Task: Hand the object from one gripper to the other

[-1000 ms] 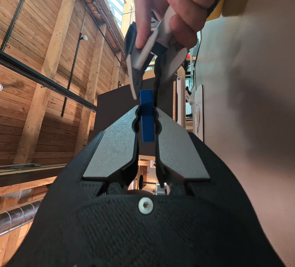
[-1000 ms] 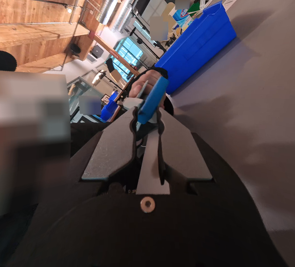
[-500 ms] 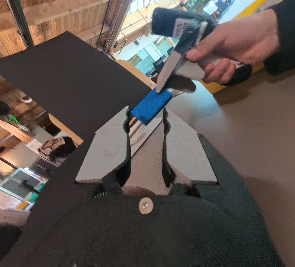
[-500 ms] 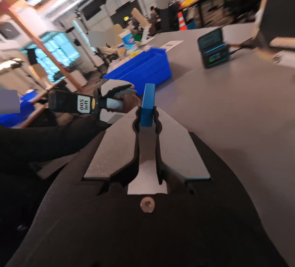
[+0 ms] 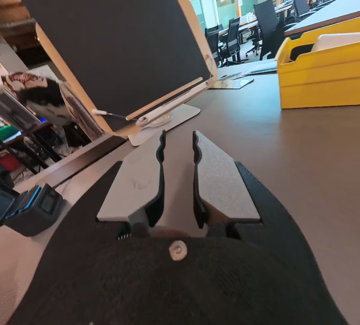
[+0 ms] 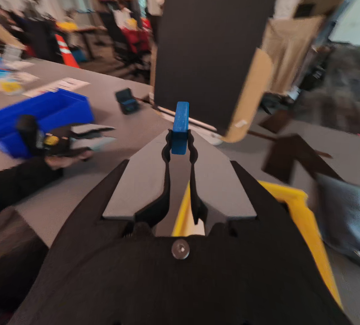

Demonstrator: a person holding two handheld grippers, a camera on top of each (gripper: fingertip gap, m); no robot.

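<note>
My right gripper point(image 6: 179, 136) is shut on a flat blue block point(image 6: 181, 121); both pads press its sides and the block sticks up past the fingertips, above the grey table point(image 6: 124, 132). My left gripper point(image 5: 178, 140) is open and empty over the dark table point(image 5: 272, 150), its jaws parted with only table between them. The left gripper also shows blurred at the left of the right wrist view point(image 6: 93, 136), low over the table, with the hand that holds it.
A tall black panel on a white stand point(image 5: 109, 43) rises just ahead of the left gripper. A yellow bin point(image 5: 319, 78) sits right, a small black case point(image 5: 33, 210) left. In the right wrist view, a blue bin point(image 6: 44, 109) sits left and a yellow bin point(image 6: 303, 218) lies under the gripper. My hands' fingertips stand some 30 cm from each other. My left tips are roughly 25 cm from the small black case point(image 5: 33, 210). The right camera catches it too, in the right wrist view point(image 6: 124, 105).
The left gripper opened and let go of the blue block, then drew away and its jaws narrowed a little. The right gripper kept the block and swung away over the table.
</note>
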